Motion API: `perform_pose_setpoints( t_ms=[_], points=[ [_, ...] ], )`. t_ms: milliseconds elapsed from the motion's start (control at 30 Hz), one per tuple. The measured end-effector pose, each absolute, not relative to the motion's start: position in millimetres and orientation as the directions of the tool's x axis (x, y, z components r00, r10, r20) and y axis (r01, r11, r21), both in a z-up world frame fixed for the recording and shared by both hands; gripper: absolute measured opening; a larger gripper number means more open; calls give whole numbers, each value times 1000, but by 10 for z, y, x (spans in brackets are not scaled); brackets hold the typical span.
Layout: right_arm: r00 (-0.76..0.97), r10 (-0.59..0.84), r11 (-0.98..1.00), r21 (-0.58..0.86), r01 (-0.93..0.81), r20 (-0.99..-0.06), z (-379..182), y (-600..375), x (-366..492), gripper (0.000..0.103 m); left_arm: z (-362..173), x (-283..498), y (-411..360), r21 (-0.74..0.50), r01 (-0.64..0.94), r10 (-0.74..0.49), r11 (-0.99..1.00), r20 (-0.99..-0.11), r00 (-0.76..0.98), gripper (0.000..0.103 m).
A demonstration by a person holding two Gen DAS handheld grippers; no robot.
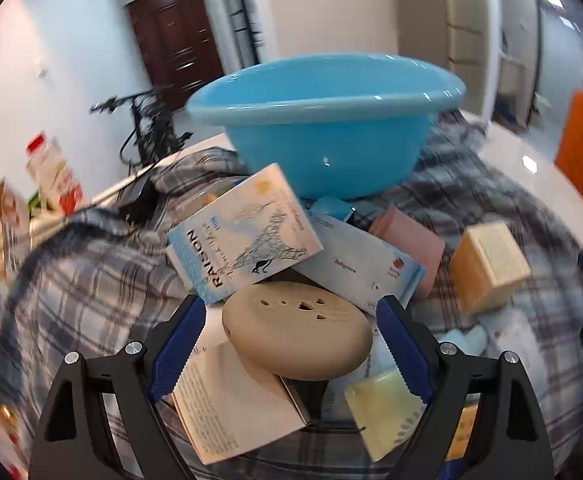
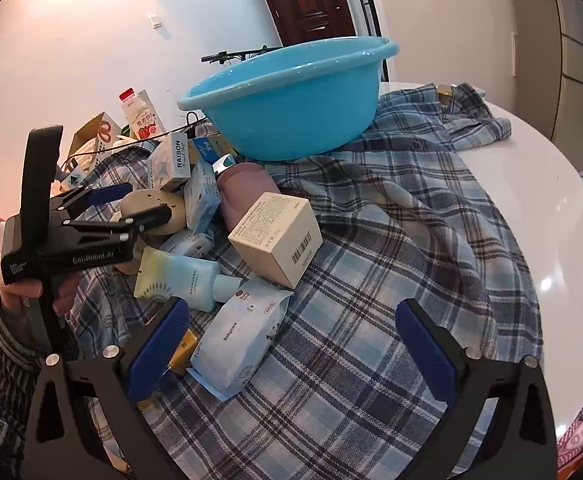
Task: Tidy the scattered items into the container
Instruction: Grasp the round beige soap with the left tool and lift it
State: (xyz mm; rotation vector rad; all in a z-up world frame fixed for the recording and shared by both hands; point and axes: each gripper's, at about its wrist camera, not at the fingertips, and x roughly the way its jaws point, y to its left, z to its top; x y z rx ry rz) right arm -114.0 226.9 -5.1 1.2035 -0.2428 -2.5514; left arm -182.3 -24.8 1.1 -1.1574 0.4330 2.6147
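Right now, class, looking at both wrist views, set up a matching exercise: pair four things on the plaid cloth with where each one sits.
Things:
1. round beige plastic disc with small holes
2. big light-blue plastic basin
3. cream cardboard box with a barcode
4. white and blue Babycare pouch

Places:
A. at the back of the pile, empty as far as can be seen
B. nearest the right gripper, by its left finger
C. between the open fingers of the left gripper
D. in front of the pink container

Pairs: 1-C, 2-A, 3-D, 4-B
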Motion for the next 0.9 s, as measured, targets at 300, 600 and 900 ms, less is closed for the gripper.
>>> perform_pose_setpoints(
  t_ms=[300, 600, 900],
  points=[
    [-595, -343, -938, 295, 181, -726, -66, 2326, -1155, 103, -113, -1900, -218, 203, -382, 77, -901, -793, -604, 89],
    [-579, -355, -934, 304, 187, -734, -94, 2303, -1174, 103, -133, -1921, -252, 188, -370, 79, -910, -796, -600, 89],
    [-563, -372, -928, 294, 228, -738, -80, 2209, -1229, 103, 4, -1839, -317, 158, -333, 93, -930, -774, -626, 82]
  ],
)
